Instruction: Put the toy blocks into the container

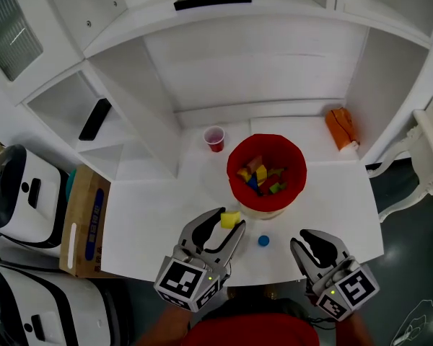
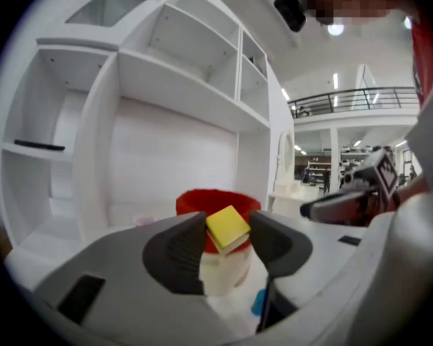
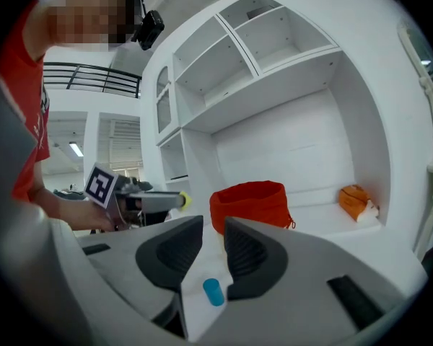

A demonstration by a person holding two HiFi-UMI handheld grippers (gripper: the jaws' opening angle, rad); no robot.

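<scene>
I hold both grippers low in front of my body, side by side and pointing forward, close to level. My left gripper has its jaws closed on a yellow block, pinched right at the tips and sitting tilted between the pads. My right gripper stays well apart from the left, its jaws parted by a narrow gap with nothing between them.
</scene>
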